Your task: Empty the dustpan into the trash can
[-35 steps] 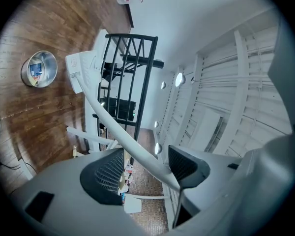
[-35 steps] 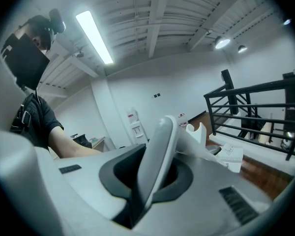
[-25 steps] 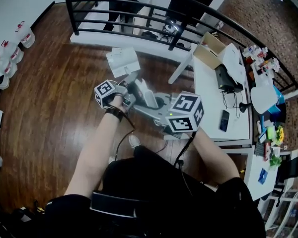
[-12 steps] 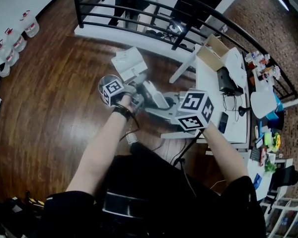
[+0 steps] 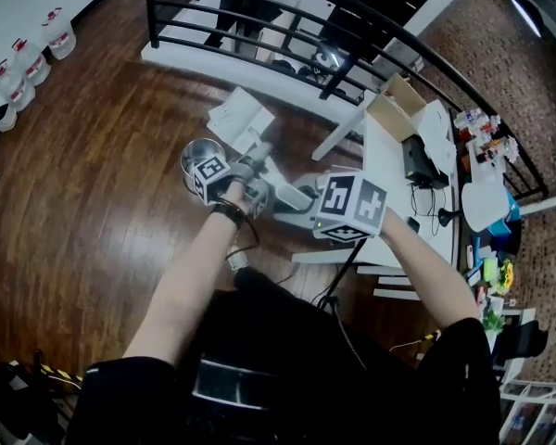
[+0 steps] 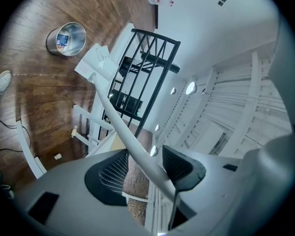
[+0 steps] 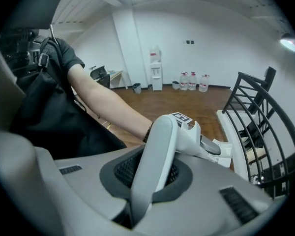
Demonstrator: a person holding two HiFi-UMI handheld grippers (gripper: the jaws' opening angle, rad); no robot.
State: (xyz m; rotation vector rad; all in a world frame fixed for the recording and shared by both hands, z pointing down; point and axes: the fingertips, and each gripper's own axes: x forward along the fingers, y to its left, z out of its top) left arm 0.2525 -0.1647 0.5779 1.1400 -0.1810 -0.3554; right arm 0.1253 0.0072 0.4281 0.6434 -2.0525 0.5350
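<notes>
The white dustpan (image 5: 239, 117) hangs over the wooden floor on a long handle, just beyond the steel trash can (image 5: 202, 153). The left gripper view shows the dustpan (image 6: 96, 63) beside the trash can (image 6: 66, 38), which holds some litter. My left gripper (image 5: 247, 178) has just been closing. Its jaws straddle the thin white shaft (image 6: 130, 136), which lies against one pad with a gap to the other. My right gripper (image 5: 306, 199) is shut on the thick grey grip (image 7: 155, 151) of the same handle.
A black railing (image 5: 259, 21) runs along the far side. At the right stands a white desk (image 5: 389, 142) with a cardboard box and electronics. Several water bottles (image 5: 14, 68) stand at the far left. A cable and my shoe (image 5: 238, 262) are on the floor below.
The trash can, hidden a second ago, now shows by the left gripper's cube. The right gripper has tilted and moved left towards the left one. The dustpan has shifted slightly.
</notes>
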